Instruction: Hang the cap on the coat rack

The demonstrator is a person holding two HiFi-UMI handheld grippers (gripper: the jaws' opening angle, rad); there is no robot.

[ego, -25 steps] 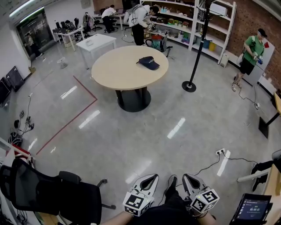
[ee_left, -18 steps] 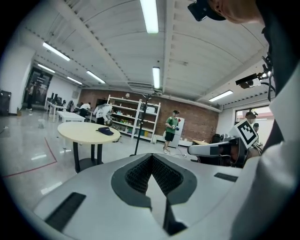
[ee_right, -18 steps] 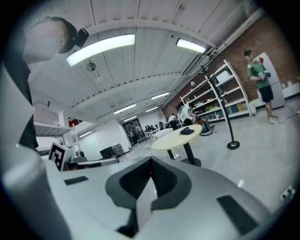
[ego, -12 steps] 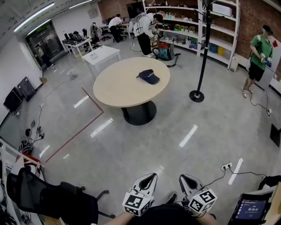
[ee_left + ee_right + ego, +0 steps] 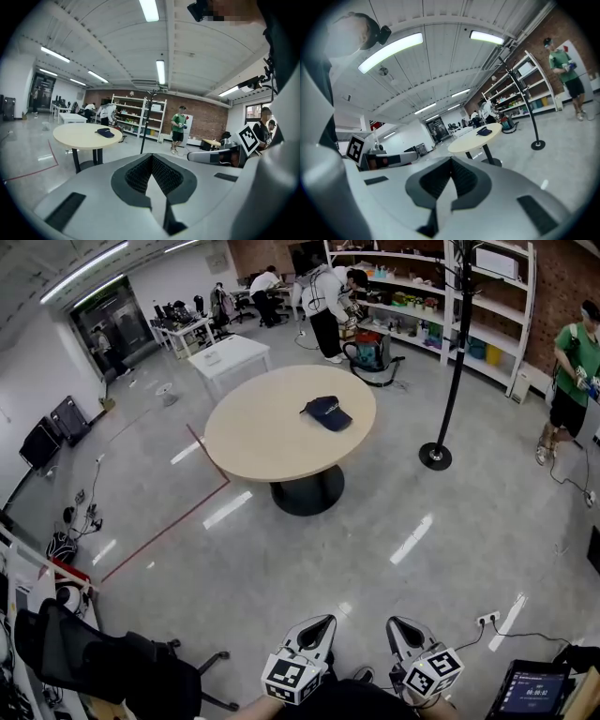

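Dark blue cap (image 5: 328, 412) lying on the far right part of a round beige table (image 5: 258, 442); any print on it is too small to read. Black coat rack (image 5: 457, 352) on the floor right of the table, well apart, top cropped. Near edge: left gripper (image 5: 319, 624) and right gripper (image 5: 401, 626), both clenched, empty. Tablet (image 5: 536, 692) digits illegible.

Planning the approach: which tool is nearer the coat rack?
Right, slightly. Both are far from the coat rack; the right tool lies nearly in line with its base, the left tool further off to the side.
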